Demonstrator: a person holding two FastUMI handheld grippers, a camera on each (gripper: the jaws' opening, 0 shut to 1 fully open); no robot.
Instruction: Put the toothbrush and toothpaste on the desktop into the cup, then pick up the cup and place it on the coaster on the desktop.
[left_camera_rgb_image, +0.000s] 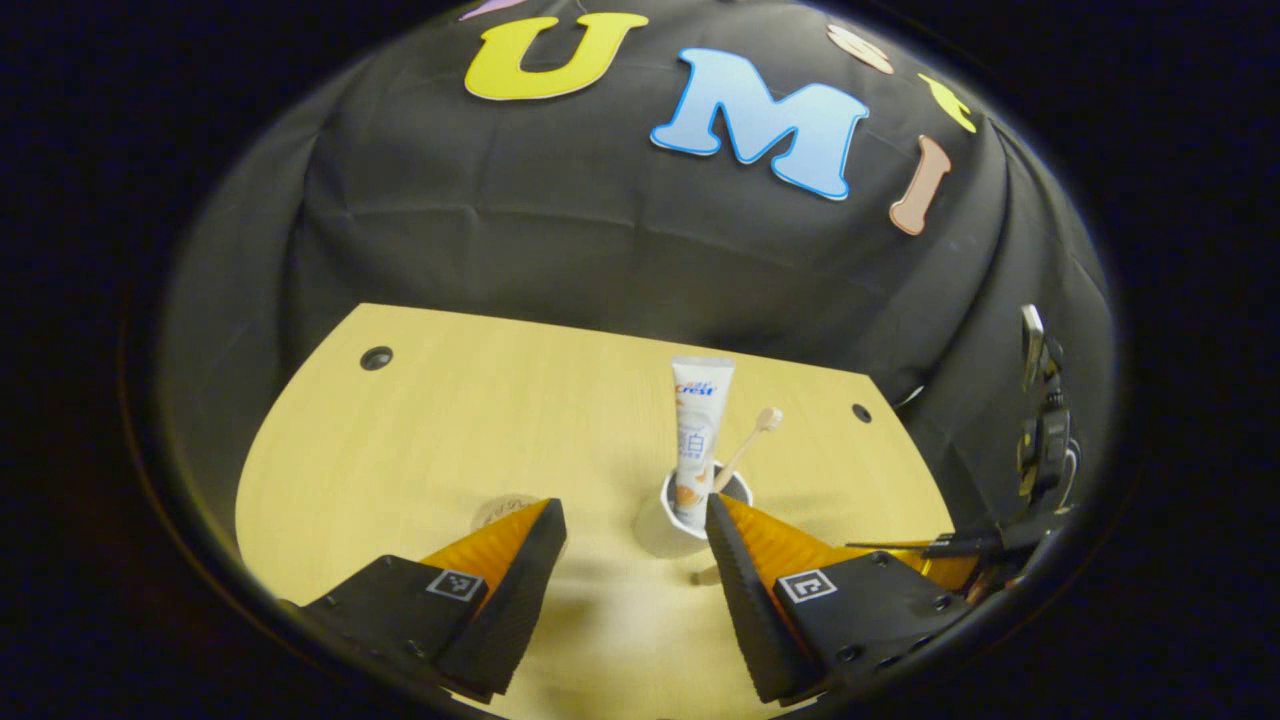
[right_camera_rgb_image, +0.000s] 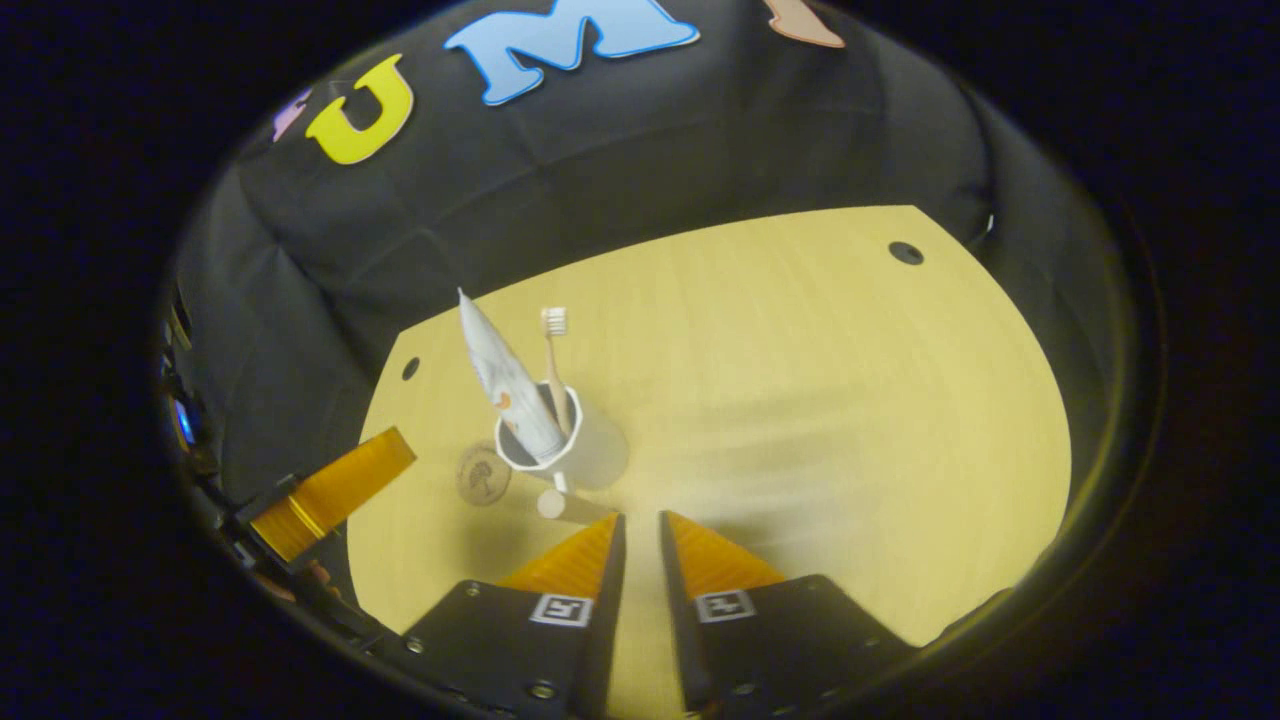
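A pale cup (left_camera_rgb_image: 655, 532) stands upright on the wooden desktop (left_camera_rgb_image: 450, 420), holding a white toothpaste tube (left_camera_rgb_image: 698, 420) and a toothbrush (left_camera_rgb_image: 748, 445) with its head up. My left gripper (left_camera_rgb_image: 632, 510) is open, and the cup sits just beyond its fingertips, close to the right-hand finger. A round coaster (left_camera_rgb_image: 500, 512) lies left of the cup, partly hidden by the other finger. In the right gripper view the cup (right_camera_rgb_image: 592, 452), tube (right_camera_rgb_image: 505, 378), toothbrush (right_camera_rgb_image: 553, 350) and coaster (right_camera_rgb_image: 483, 473) lie ahead of my right gripper (right_camera_rgb_image: 640, 518), which is shut on nothing.
The left gripper's finger (right_camera_rgb_image: 335, 488) shows at the desk's left edge in the right gripper view. A small pale round piece (right_camera_rgb_image: 550, 503) lies at the cup's base. Dark holes (left_camera_rgb_image: 376, 357) mark the desktop's far corners. Black cloth walls close the booth behind.
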